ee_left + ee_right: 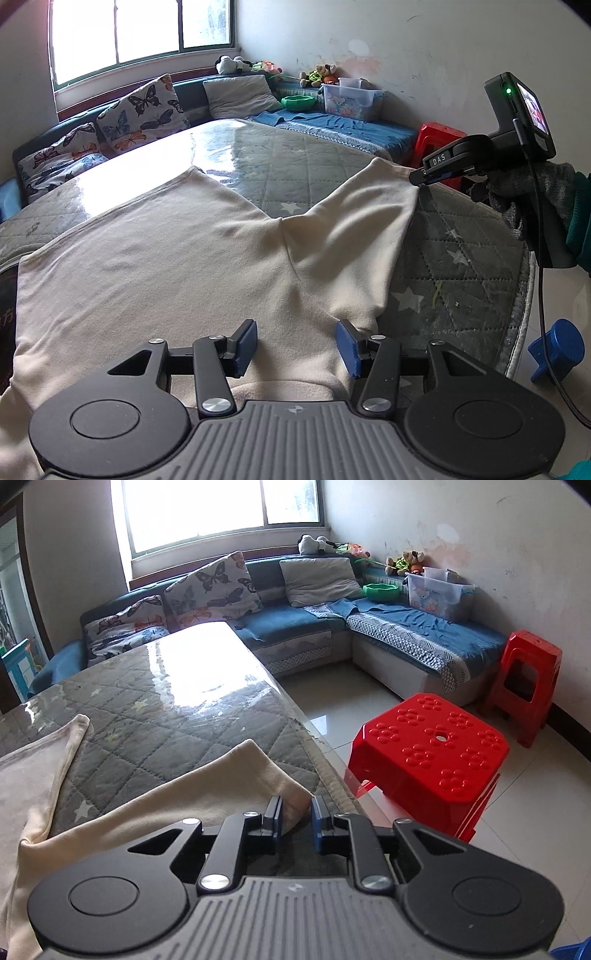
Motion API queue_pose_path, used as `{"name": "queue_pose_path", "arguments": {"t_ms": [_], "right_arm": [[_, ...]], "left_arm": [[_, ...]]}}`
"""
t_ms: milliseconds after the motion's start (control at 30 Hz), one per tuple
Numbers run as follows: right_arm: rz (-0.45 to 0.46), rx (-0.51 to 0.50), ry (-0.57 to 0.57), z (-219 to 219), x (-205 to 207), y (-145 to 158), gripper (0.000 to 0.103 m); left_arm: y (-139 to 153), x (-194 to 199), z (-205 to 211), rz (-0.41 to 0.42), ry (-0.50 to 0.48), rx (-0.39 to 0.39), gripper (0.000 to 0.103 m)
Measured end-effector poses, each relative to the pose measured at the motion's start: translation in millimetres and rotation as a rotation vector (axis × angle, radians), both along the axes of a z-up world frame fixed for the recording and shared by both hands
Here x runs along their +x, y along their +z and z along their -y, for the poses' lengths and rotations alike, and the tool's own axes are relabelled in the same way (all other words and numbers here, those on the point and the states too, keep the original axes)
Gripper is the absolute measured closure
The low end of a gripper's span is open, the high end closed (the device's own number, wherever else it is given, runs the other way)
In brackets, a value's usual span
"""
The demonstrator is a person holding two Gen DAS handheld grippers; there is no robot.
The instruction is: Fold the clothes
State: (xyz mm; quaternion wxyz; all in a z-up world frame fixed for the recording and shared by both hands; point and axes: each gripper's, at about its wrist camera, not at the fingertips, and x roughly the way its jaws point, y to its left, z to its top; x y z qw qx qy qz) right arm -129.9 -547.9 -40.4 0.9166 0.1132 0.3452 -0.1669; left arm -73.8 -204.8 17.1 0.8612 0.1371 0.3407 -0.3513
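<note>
Item: cream knit long-sleeved top, spread flat on quilted grey star-print table cover under clear plastic.

Left gripper: jaws wide apart over shoulder area, holding nothing.

Right gripper: jaws partly open astride sleeve cuff, not closed on it.

Handling note: probably pinch cuff fully, lift low, carry sleeve across body; keep fabric off table edge.

Room: blue corner sofa, butterfly cushions, red plastic stool, window.
</note>
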Motion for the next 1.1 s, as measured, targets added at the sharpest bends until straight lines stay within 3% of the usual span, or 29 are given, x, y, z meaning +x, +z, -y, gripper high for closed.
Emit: {"name": "queue_pose_path", "arguments": {"t_ms": [133, 267, 400, 600, 800, 967, 1100], "right_arm": [[0.004, -0.006, 0.002, 0.3, 2.1, -2.4, 0.088], [0.021, -0.017, -0.009, 0.7, 2.1, -0.1, 0.097], [0.055, -0.016, -0.014, 1.4, -2.0, 7.2, 0.098], [0.050, 0.008, -0.024, 4.5, -4.1, 3.6, 0.097], [0.049, 0.046, -0.034, 8.4, -7.3, 0.3, 0.087], [0.059, 0.045, -0.031, 8.8, -5.5, -4.6, 0.087], [0.079, 0.051, -0.025, 7.4, -4.4, -3.6, 0.098]], "left_arm": [[-0.6, -1.2, 0.6, 0.002, 0.000, 0.002, 0.051], [0.7, -1.0, 0.1, -0.002, 0.006, 0.002, 0.051], [6.5, -0.9, -1.7, 0.004, 0.014, -0.011, 0.050], [15.3, 2.6, -2.1, 0.020, 0.022, -0.028, 0.049], [16.6, 11.6, -0.2, 0.014, 0.039, -0.029, 0.049], [17.6, 15.1, 6.2, 0.018, 0.042, -0.032, 0.049], [18.7, 18.7, 10.0, 0.026, 0.065, -0.030, 0.049]]}}
